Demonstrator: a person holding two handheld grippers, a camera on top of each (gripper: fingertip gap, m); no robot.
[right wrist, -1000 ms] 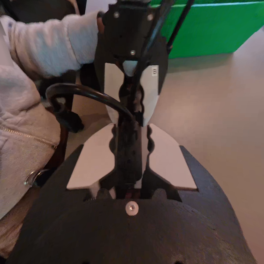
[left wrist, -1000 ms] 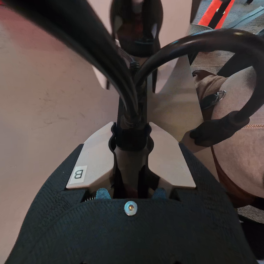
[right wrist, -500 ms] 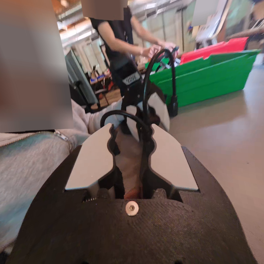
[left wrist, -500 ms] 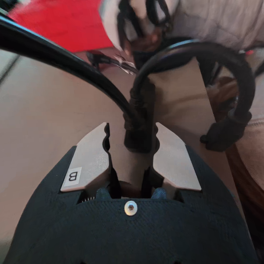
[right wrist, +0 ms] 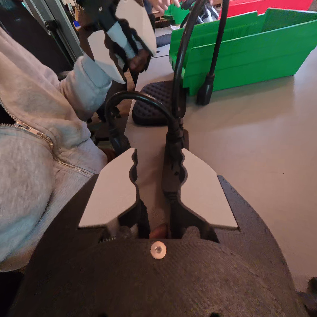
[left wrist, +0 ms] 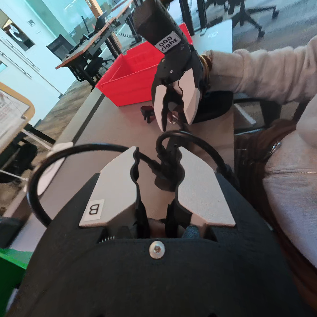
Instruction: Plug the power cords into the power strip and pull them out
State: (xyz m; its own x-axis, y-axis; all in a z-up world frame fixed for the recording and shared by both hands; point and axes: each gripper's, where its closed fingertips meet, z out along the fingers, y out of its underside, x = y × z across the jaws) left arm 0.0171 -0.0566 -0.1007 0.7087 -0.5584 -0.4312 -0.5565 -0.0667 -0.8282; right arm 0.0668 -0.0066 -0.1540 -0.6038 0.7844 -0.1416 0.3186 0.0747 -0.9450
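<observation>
Left wrist view:
Left gripper (left wrist: pixel 157 154): jaws parted – black plugs (left wrist: pixel 165 169) against the right finger, not clamped.
Red bin (left wrist: pixel 130 77): beyond the plugs on the table (left wrist: pixel 109 123).

Right wrist view:
Right gripper (right wrist: pixel 158 153): jaws apart – power strip (right wrist: pixel 171 173) against the right finger.
Green bin (right wrist: pixel 248 56): behind the strip.

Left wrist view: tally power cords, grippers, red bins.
Power cords: 2
Grippers: 2, left gripper and right gripper
Red bins: 1
Total: 5
</observation>
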